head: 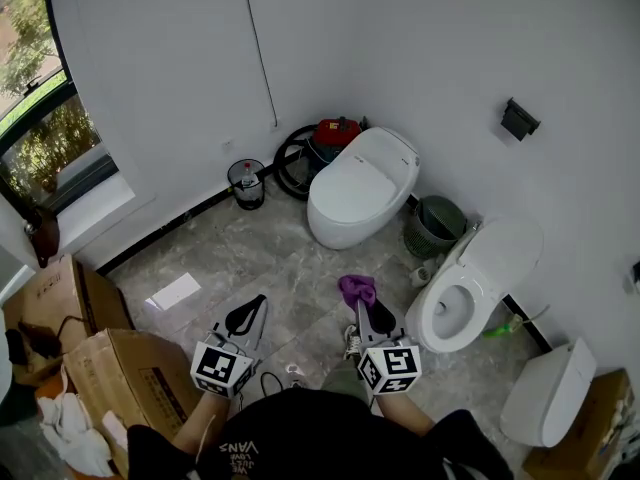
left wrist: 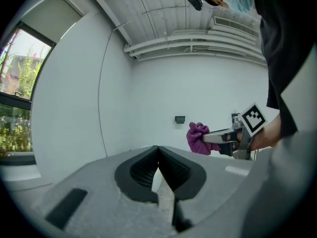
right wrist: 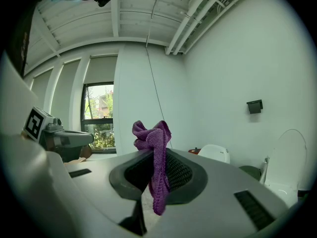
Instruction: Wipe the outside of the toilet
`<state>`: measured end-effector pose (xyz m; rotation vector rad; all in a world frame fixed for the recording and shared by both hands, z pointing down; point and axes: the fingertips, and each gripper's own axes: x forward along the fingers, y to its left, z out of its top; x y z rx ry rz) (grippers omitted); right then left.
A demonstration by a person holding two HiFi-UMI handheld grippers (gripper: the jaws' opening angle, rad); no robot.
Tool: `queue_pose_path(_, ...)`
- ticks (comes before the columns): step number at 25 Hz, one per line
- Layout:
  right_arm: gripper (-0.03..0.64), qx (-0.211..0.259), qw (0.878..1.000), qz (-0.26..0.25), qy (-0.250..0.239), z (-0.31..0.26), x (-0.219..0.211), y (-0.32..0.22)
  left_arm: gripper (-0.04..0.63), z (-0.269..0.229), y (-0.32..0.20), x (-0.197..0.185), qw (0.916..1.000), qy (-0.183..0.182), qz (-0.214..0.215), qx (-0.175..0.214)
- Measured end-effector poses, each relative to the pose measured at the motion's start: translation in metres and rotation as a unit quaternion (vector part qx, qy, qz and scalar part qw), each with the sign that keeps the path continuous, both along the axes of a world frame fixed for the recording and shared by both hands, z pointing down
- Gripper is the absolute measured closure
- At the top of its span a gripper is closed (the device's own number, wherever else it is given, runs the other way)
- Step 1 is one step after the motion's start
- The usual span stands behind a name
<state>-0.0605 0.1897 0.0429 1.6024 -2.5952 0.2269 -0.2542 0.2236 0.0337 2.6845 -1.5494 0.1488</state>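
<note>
A white toilet with its lid down stands by the far wall; its top shows low in the right gripper view. A second toilet with its lid up stands to the right. My right gripper is shut on a purple cloth, which sticks up bunched between the jaws and also shows in the left gripper view. My left gripper is shut with nothing in it, its jaws meeting in the left gripper view. Both grippers are held above the floor, short of the toilets.
A green basket sits between the two toilets. A small bin, a black hose ring and a red object stand along the far wall. Cardboard boxes lie at the left, another white fixture at the lower right.
</note>
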Motion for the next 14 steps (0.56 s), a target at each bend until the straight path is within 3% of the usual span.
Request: queue_pose_path(14,0.565,-0.001,1.000,-0.007,0.001,-0.001,-0.020,0.004,0.597,0.003,0.011,-0.019,0.9999,0.010,-0.010,-0.005)
